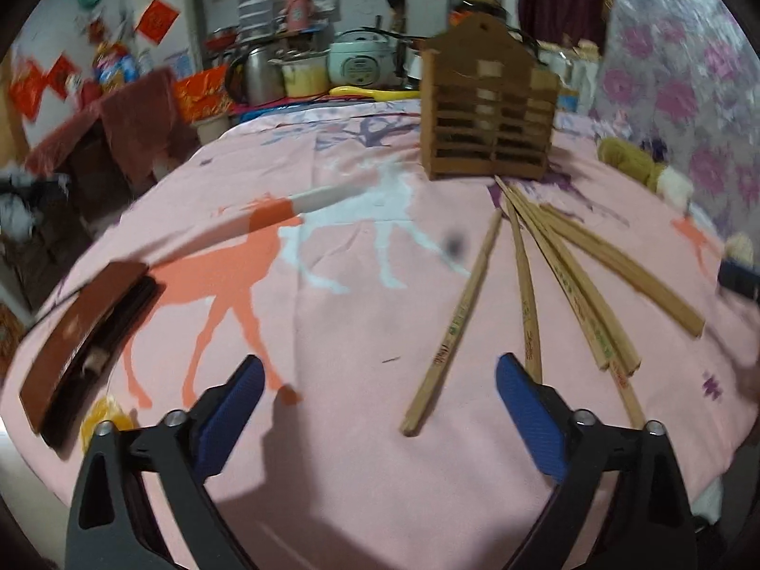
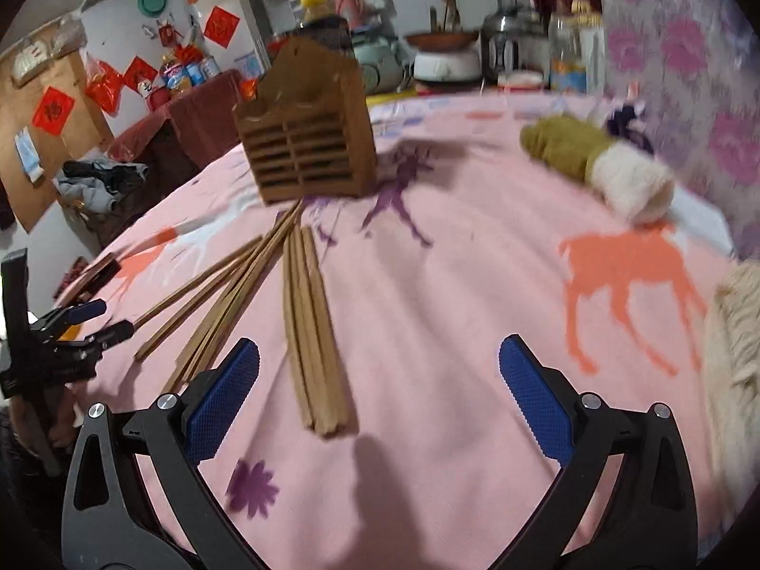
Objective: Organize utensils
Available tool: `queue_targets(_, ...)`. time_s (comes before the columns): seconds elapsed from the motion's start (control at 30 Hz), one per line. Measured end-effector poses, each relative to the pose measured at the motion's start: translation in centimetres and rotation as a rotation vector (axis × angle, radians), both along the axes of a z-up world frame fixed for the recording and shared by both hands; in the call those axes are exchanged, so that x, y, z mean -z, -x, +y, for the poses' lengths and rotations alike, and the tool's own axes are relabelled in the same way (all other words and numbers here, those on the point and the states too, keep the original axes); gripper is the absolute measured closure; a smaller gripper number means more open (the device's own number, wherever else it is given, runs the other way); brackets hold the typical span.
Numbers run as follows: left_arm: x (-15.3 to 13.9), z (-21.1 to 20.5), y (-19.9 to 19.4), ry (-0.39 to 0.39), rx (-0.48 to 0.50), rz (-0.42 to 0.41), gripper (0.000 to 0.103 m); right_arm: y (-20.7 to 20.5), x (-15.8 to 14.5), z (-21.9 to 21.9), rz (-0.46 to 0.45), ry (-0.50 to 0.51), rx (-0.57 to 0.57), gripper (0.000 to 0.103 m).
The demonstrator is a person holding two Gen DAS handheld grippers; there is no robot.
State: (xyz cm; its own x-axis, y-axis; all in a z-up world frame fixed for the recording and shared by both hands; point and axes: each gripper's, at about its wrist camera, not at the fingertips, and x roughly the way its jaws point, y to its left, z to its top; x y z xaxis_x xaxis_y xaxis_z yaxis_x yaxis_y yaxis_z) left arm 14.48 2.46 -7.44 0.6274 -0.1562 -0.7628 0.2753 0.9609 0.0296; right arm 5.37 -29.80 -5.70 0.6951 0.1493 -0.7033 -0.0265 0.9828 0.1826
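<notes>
Several wooden chopsticks (image 1: 529, 299) lie fanned out on the pink deer-print cloth (image 1: 342, 332), in front of a brown slatted wooden utensil holder (image 1: 489, 109). In the right wrist view the chopsticks (image 2: 311, 327) lie left of centre and the holder (image 2: 306, 142) stands behind them. My left gripper (image 1: 380, 380) is open and empty, just above the cloth, with one chopstick's near end between its fingers. My right gripper (image 2: 380, 370) is open and empty, with a bundle of chopstick ends just inside its left finger. The left gripper also shows at the far left of the right wrist view (image 2: 90, 320).
A brown case (image 1: 85, 342) lies at the cloth's left edge, with a red-and-white stick (image 1: 285, 209) beyond it. Olive and cream yarn rolls (image 2: 598, 161) lie at the right. A cream knitted piece (image 2: 736, 380) is at the far right. Kitchen clutter lines the back.
</notes>
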Motion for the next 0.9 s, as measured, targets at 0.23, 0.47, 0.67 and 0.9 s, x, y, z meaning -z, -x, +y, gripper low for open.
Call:
queue_targets(0.23,0.7,-1.2,0.2,-0.009,0.075,0.013,0.053,-0.5,2.2,1.0,0.091,0.053,-0.071,0.052)
queue_targets(0.47,0.8,-2.3,-0.2,-0.049,0.063,-0.010,0.056,-0.1,2.3,1.6,0.080,0.086,-0.096,0.075)
queue_targets(0.67,0.8,-2.4,-2.1,-0.046,0.028,0.052,0.048,-0.2,1.5,2.9,0.069,0.128,-0.139,0.075)
queue_targets(0.9,0.9,-1.5,-0.8,-0.026,0.038,0.007,0.045,-0.2,2.2,2.7,0.095,0.152,-0.124,0.081)
